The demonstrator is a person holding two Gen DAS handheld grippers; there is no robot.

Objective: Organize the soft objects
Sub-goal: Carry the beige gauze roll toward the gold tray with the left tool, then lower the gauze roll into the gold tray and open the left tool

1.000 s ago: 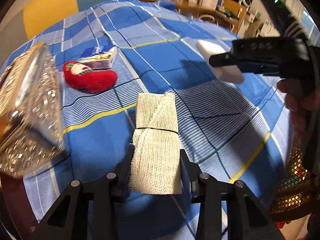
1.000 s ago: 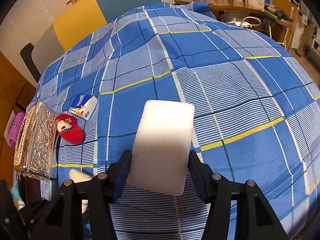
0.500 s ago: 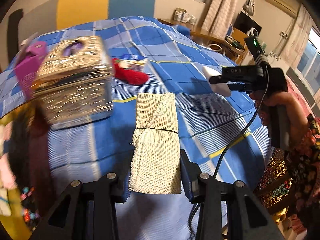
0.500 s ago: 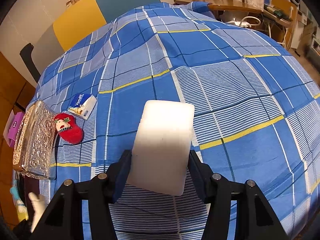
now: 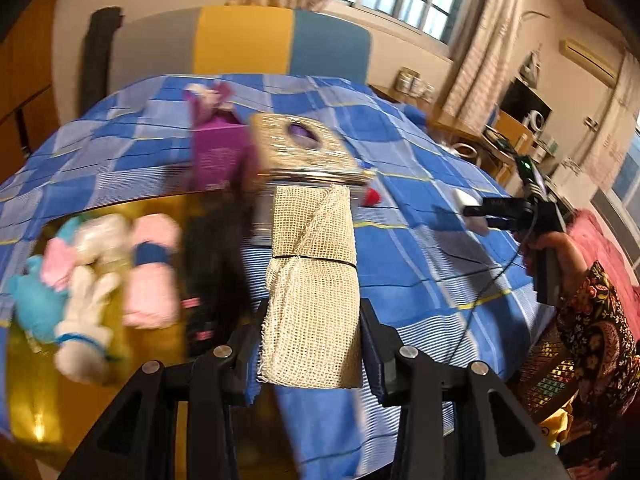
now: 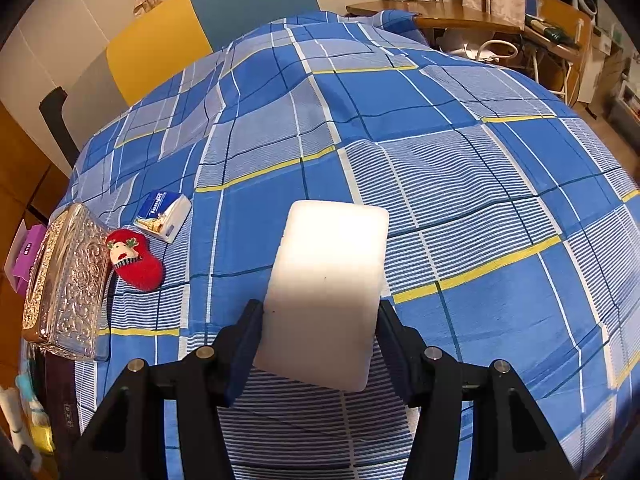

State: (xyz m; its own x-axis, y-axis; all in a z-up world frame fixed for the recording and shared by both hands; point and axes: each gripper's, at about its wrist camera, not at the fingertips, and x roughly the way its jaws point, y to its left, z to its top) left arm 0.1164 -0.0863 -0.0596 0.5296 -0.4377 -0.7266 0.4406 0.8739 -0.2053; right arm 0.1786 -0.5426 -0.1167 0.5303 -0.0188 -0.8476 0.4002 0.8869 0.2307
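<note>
My left gripper [image 5: 312, 344] is shut on a folded beige mesh cloth [image 5: 312, 280] tied with a black band, held above the blue plaid bedspread [image 5: 400, 280]. To its left, a yellow tray [image 5: 100, 392] holds a blue and white plush toy [image 5: 60, 312] and a pink roll [image 5: 154, 268]. My right gripper [image 6: 320, 340] is shut on a white sponge block [image 6: 328, 288] above the bedspread [image 6: 440, 160]; it also shows in the left wrist view [image 5: 500, 212]. A red plush slipper [image 6: 134, 260] lies left on the bedspread.
An ornate metal tissue box [image 6: 68, 284] stands at the left edge, beside a purple box [image 6: 26, 256]. A tissue pack [image 6: 164, 214] lies by the slipper. A dark fabric strip [image 5: 212, 264] lies on the tray's right side. A headboard [image 5: 240, 40] stands behind.
My left gripper has swung left with the mesh cloth, bringing the yellow tray and its plush toys into view. My right gripper has stayed still with the sponge.
</note>
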